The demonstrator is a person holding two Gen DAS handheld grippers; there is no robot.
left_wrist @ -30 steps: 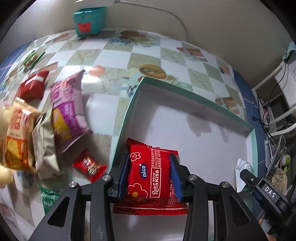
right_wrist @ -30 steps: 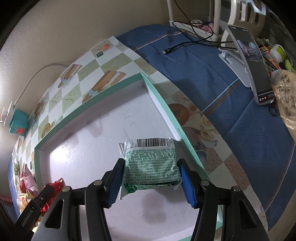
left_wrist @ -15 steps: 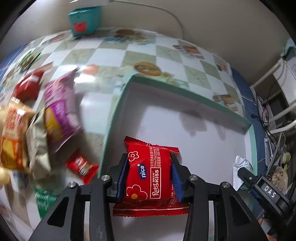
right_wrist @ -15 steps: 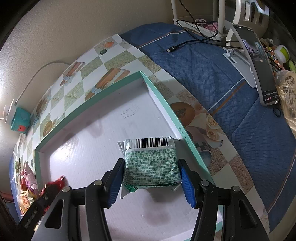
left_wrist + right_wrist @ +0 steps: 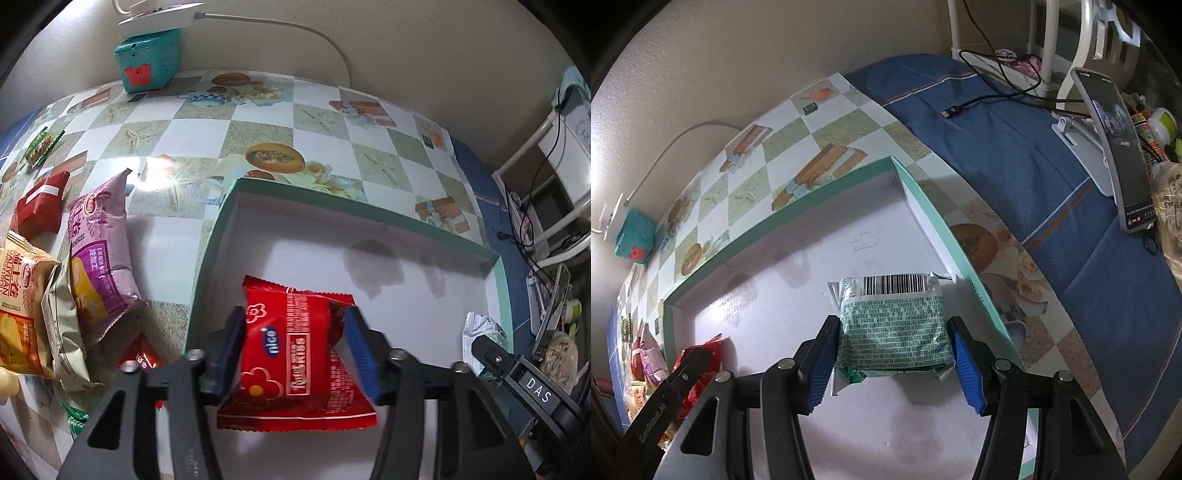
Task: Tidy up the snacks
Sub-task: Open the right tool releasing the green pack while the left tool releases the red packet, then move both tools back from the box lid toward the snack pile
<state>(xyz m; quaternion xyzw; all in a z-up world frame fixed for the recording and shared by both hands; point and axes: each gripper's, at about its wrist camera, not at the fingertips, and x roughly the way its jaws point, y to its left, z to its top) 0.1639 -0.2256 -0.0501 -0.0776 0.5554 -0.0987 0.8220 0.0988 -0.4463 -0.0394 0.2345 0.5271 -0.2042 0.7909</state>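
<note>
The left gripper (image 5: 295,347) has its blue pads spread either side of a red snack packet (image 5: 291,354), a gap showing at the right pad; the packet lies in the near left part of the green-rimmed tray (image 5: 207,258). The right gripper (image 5: 892,354) brackets a green snack packet (image 5: 892,332), pads at its edges, resting by the tray's right wall (image 5: 960,258). Purple (image 5: 99,251), orange (image 5: 22,302) and other bags lie on the checked tablecloth (image 5: 258,122) left of the tray

I see bright glare on the tabletop (image 5: 159,173) at left (lamp overhead, seemingly); fisheye bends the edges, corners vignette black, focus mostly sharp.
</note>
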